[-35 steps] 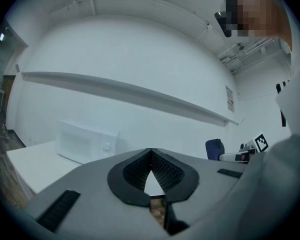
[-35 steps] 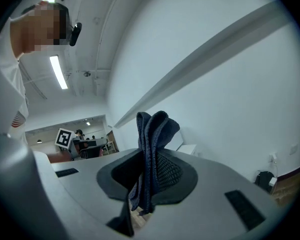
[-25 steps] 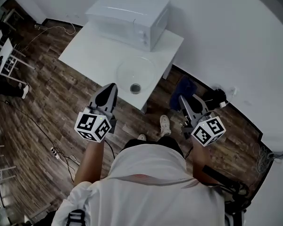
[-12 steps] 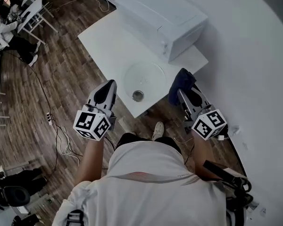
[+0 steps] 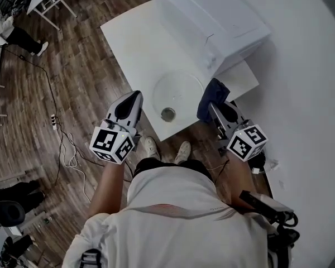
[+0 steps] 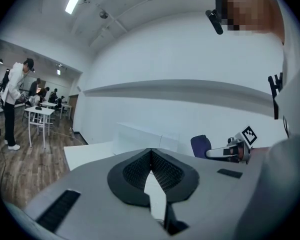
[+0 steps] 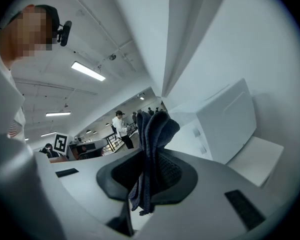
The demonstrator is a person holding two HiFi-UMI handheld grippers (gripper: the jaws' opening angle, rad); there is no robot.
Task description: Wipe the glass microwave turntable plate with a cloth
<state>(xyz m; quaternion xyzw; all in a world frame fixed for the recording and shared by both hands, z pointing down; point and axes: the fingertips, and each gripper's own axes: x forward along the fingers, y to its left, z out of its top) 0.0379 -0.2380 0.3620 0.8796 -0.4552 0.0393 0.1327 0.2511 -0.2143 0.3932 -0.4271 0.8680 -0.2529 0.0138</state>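
Head view: cloth [image 5: 211,95] is clamped in right tongs [image 5: 216,107]; left tongs [image 5: 134,98] are closed, empty. Approach is judged underway; next, cloth must be lowered left onto plate [image 5: 178,89].

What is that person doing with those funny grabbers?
A person stands at a white table with tongs in each hand. The right tongs are pinched shut on a dark blue cloth, held up near the table's corner. The left tongs are shut with nothing in them. A round glass plate lies on the table in front of a white microwave. The cloth looks clear of the plate, so wiping has not begun.
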